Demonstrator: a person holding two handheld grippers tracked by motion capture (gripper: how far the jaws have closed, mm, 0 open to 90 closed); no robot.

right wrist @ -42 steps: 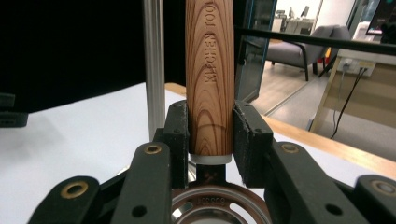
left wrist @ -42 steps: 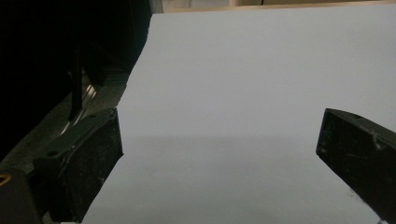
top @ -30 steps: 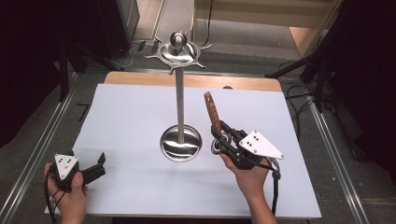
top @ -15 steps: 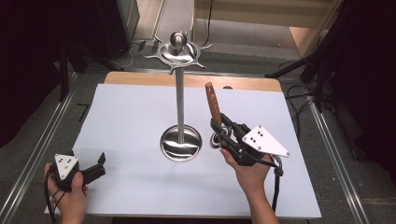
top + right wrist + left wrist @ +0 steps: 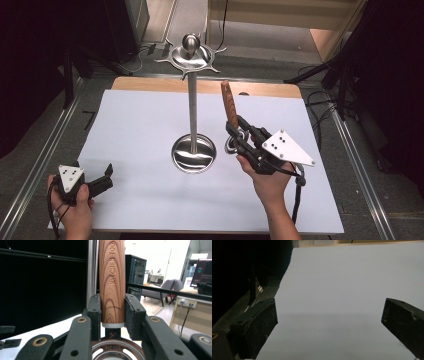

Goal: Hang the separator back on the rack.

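Right gripper (image 5: 239,131) clamped on wooden-handled utensil (image 5: 112,282), handle upright between both pads, just right of metal stand (image 5: 193,110), near table's (image 5: 150,200) centre

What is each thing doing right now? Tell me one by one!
Right gripper: shut on the wooden handle, lifted off the table.
Kitchen tool: held upright by its wooden handle, metal ring end down.
Left gripper: open, holding nothing, low over the table.
Metal stand: standing upright on its round base, nothing hanging from its hooks.
Table: covered with a flat white sheet.
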